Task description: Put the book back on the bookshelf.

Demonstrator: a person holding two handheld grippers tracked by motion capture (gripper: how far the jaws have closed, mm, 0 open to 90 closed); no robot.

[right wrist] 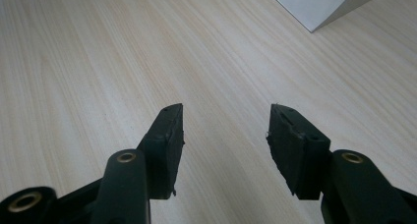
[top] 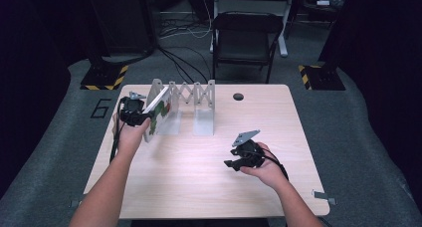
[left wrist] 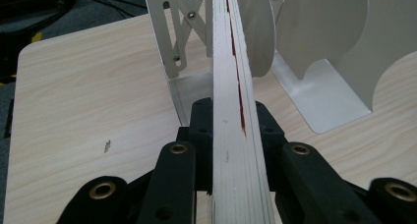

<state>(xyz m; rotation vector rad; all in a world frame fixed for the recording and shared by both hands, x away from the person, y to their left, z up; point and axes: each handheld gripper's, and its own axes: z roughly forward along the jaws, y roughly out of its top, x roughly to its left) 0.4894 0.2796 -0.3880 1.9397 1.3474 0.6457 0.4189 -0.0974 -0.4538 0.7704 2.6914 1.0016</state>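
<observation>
One book (left wrist: pixel 233 111) — thin, white (red-streaked edge) | left claw (left wrist: pixel 231 121) clamped

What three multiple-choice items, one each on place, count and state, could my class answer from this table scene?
1. Where is the book? A in the right gripper; B in the left gripper, at the white rack; C flat at the table's middle.
2. How many grippers hold something? A none; B one; C two.
3. How do the right gripper jaws stand? A open and empty; B shut on a book; C shut on a cable.
Key: B, its jaws clamp the page edges; B, the other is empty; A, bare table shows between them.
</observation>
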